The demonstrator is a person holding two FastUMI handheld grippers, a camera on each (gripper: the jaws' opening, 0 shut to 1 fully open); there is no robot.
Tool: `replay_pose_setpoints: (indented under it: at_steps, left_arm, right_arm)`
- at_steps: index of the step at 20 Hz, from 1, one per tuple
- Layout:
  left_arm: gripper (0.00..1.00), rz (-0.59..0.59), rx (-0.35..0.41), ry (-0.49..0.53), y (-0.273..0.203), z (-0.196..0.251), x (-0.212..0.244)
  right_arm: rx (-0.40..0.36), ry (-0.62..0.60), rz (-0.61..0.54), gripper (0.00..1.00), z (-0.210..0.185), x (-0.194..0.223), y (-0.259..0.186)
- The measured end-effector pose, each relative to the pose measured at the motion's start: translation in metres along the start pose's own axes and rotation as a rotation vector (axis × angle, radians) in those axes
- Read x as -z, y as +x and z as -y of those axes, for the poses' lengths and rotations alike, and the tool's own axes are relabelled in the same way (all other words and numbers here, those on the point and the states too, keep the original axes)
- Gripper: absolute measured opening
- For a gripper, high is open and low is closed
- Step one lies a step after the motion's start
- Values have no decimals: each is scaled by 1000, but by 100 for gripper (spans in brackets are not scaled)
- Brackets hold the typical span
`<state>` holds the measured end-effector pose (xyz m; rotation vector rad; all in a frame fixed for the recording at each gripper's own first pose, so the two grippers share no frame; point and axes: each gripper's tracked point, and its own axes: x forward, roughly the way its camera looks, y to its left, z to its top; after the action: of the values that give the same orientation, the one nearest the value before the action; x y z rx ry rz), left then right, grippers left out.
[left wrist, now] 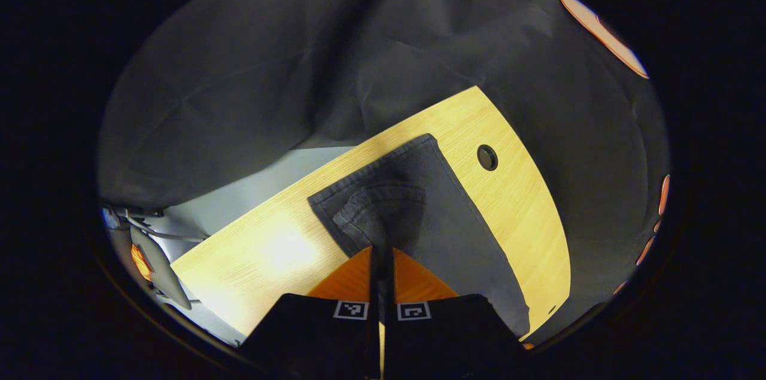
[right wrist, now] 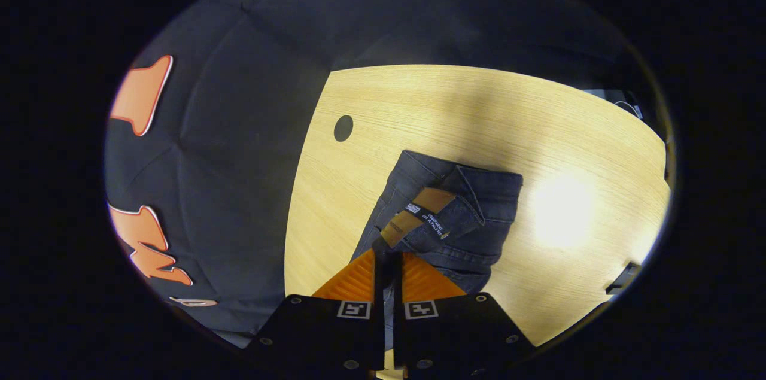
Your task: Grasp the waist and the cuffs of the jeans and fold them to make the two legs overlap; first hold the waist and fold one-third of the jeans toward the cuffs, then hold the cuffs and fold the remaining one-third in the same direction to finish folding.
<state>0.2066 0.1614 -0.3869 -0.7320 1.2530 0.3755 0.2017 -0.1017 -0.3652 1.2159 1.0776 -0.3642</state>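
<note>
A: Where were the jeans [right wrist: 443, 212]?

B: Flat on the wooden desk [right wrist: 479, 111], near its round cable hole [right wrist: 343, 128]. The right gripper [right wrist: 388, 257] had its jaws clamped on the waist, beside the tan waistband patch [right wrist: 419, 212].

A: Any writing?

B: A small label showed print, too tiny to read. The left gripper [left wrist: 382, 251] pinched a hemmed denim edge.
</note>
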Motion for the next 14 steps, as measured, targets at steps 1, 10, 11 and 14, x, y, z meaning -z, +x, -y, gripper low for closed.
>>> replay_pose_setpoints:
  at_steps: [1, 10, 11, 14]
  left_arm:
    - [3, -1, 5, 11, 9, 7, -6]
    - [4, -35, 58, -81, 57, 40, -44]
    - [4, -31, 57, -71, 55, 43, -46]
    - [16, 123, 36, -36, 52, 44, -87]
  right_arm:
    - [9, -4, -5, 6, -1, -1, 7]
    - [50, -36, -33, 6, -8, -13, 43]
    - [51, -40, -33, 6, -8, -14, 44]
    - [45, -45, -36, 6, -10, -16, 45]
